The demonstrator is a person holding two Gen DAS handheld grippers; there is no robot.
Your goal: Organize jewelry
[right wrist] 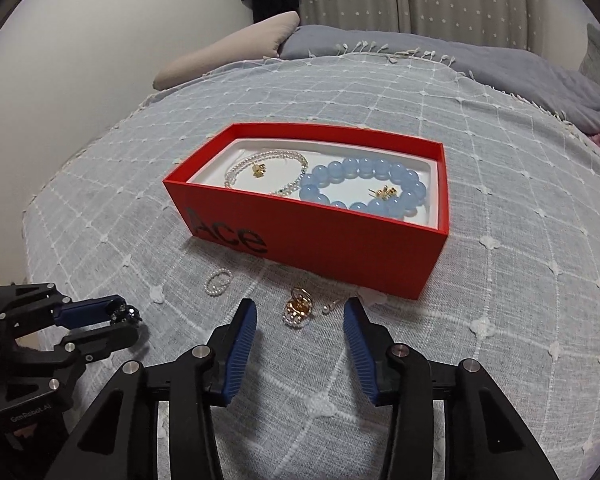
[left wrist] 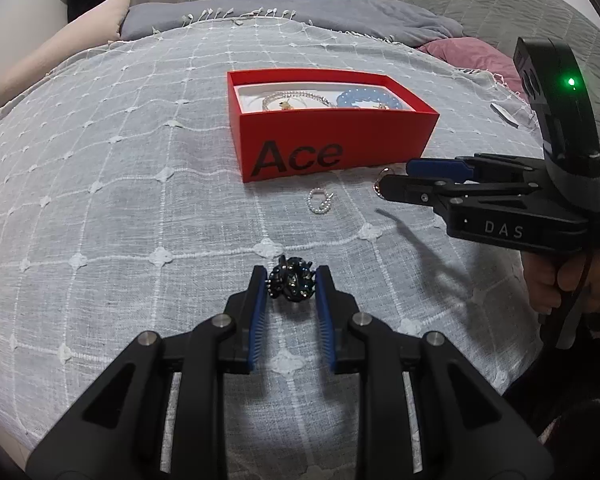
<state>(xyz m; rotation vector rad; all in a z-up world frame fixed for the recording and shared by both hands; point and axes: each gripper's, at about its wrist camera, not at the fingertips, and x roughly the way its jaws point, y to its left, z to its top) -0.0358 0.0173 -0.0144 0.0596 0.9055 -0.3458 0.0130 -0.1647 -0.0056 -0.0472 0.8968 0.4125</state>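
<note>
My left gripper [left wrist: 292, 276] clamps the dark beaded cluster [left wrist: 291, 285] at twelve o'clock; my right gripper [right wrist: 300, 312] gapes around the gold ring [right wrist: 298, 307], red box [right wrist: 320, 236] just beyond.

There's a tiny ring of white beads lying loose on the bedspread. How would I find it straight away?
Start at the red box printed "Ace" on the grey bedspread. On the cloth just in front of that lettering lies the small pearl loop, flat and by itself. Unlike the gold cluster piece beside it, it is plain white beads with no gold.
</note>
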